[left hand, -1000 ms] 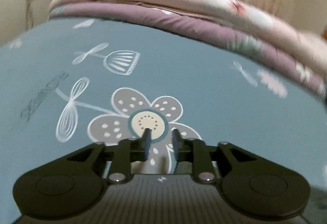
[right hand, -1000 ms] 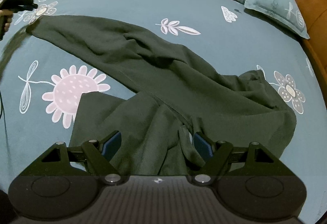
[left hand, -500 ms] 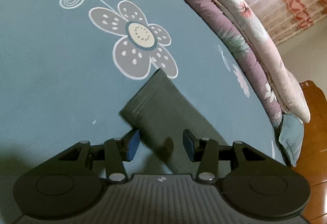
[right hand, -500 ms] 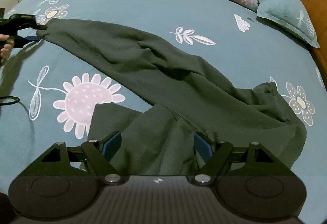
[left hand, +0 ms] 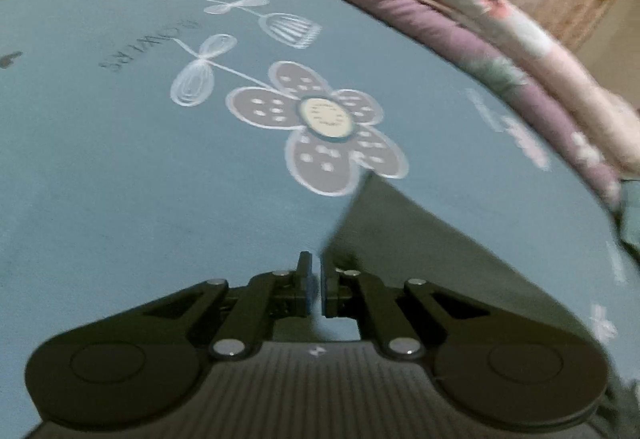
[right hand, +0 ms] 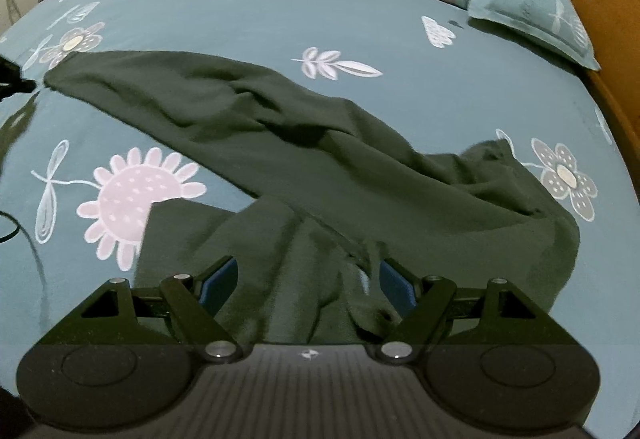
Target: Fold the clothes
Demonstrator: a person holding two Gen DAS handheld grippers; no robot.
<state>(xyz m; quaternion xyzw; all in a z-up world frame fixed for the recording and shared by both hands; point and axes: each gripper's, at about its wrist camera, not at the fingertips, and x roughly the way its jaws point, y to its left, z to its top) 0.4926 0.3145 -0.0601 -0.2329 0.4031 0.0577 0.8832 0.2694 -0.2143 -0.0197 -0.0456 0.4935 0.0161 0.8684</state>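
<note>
Both trouser legs [right hand: 320, 175] right-view only, left gripper [left hand: 316, 279] shut

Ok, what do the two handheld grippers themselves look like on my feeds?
Both look alike: matte black, with two rounded side lobes, silver pivot pins on angled linkage arms, a ribbed grey centre plate bearing a small white mark. The right gripper has blue finger pads; the left gripper shows dark pads, blurred.
</note>
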